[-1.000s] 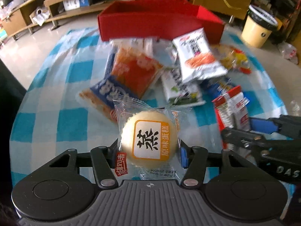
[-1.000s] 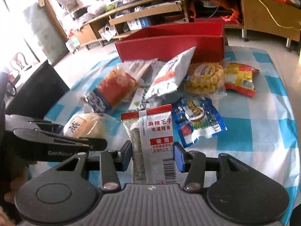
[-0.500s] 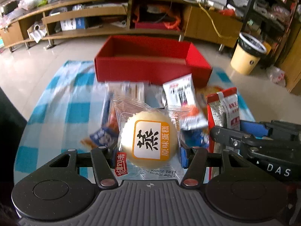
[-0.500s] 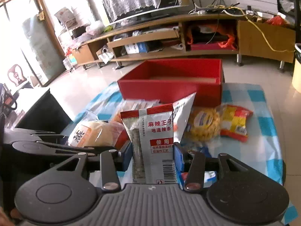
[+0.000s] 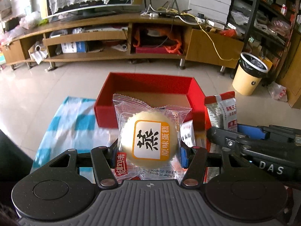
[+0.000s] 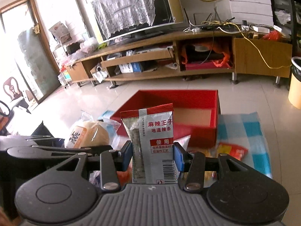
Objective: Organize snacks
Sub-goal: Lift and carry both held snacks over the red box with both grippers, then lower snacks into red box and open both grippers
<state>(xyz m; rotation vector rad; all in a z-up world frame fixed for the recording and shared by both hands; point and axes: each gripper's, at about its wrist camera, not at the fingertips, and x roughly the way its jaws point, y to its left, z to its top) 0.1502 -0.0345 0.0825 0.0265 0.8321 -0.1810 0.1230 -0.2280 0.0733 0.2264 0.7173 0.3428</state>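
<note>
My left gripper (image 5: 148,150) is shut on a wrapped round cake (image 5: 149,141) with an orange label and holds it in the air in front of the open red box (image 5: 150,81). My right gripper (image 6: 152,156) is shut on a silver and red spicy strip packet (image 6: 152,141), also held up before the red box (image 6: 188,111). The two grippers are side by side: the packet shows at the right of the left wrist view (image 5: 222,113), the cake at the left of the right wrist view (image 6: 88,134). The box looks empty inside.
The box stands at the far edge of a blue and white checked cloth (image 6: 250,131). Other snack packs (image 6: 231,149) lie on the cloth below the grippers. A tiled floor, a wooden TV stand (image 5: 112,37) and a yellow bin (image 5: 248,73) lie beyond.
Both grippers have risen and moved forward toward the red box, each still holding its snack. The pile of snacks has dropped below the views and the box interior now shows.
</note>
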